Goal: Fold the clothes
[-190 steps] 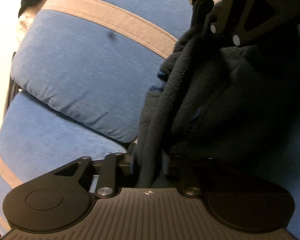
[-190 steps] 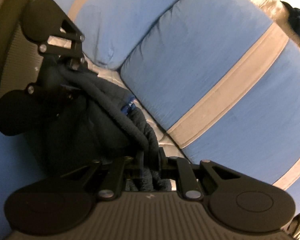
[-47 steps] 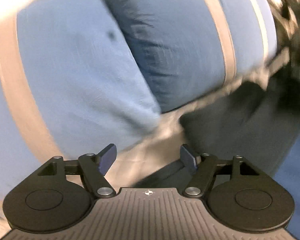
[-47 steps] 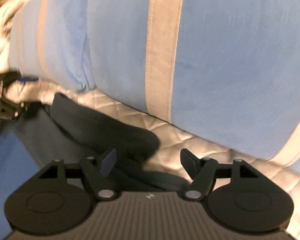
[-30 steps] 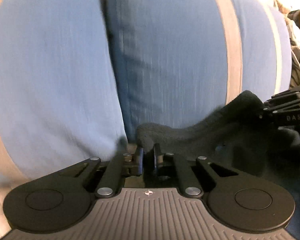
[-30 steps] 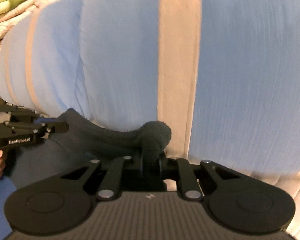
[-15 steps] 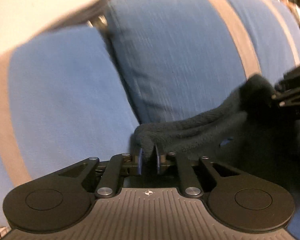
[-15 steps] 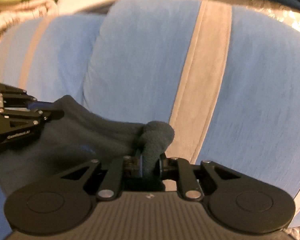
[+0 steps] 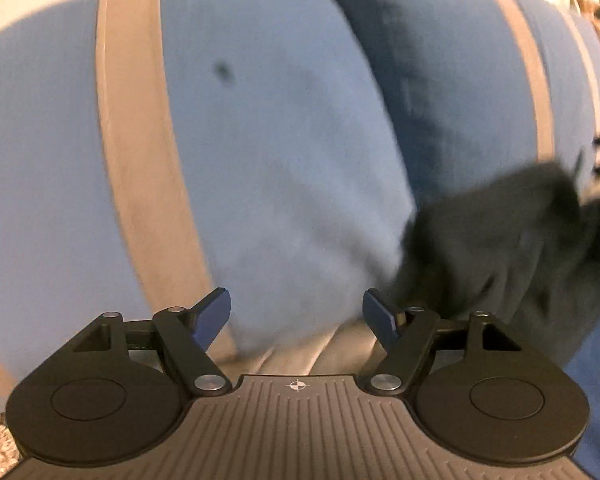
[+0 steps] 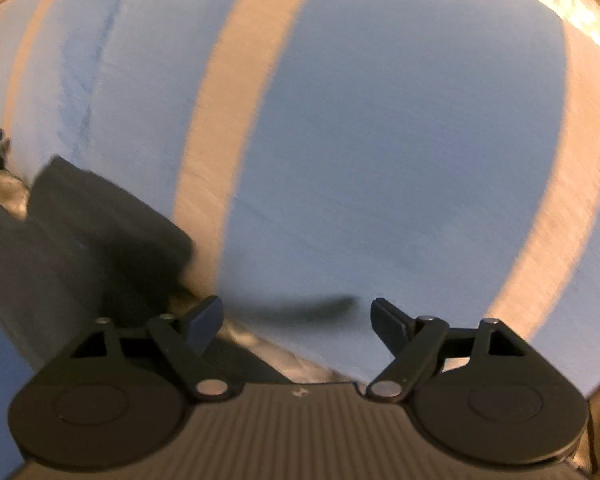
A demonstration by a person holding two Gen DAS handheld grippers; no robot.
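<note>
**Both hand-held grippers spread wide, dark garment lying against the cushions**

The left hand-held gripper (image 9: 297,312) has its 2 fingers spread wide with nothing between them. Ahead of it stands a blue back cushion (image 9: 280,152) with a beige stripe, and a 2nd, darker blue cushion (image 9: 452,92) just beside the 1st. The dark fleece garment (image 9: 500,240) lies at the foot of that 2nd cushion, off the gripper's right fingertip; whether its near edge touches the fingertip cannot be told through the blur. Pale quilted sofa seat (image 9: 340,344) shows bare between the open fingers, below the 1st cushion.

The right hand-held gripper (image 10: 298,316) is likewise wide open and holds nothing. In its view the garment (image 10: 100,232) sits low, pressed against the base of the striped blue cushion (image 10: 380,160), with its folded edge running along the cushion's beige stripe (image 10: 228,120). The gap between these fingers faces the cushion's lower edge. Both views are smeared.
</note>
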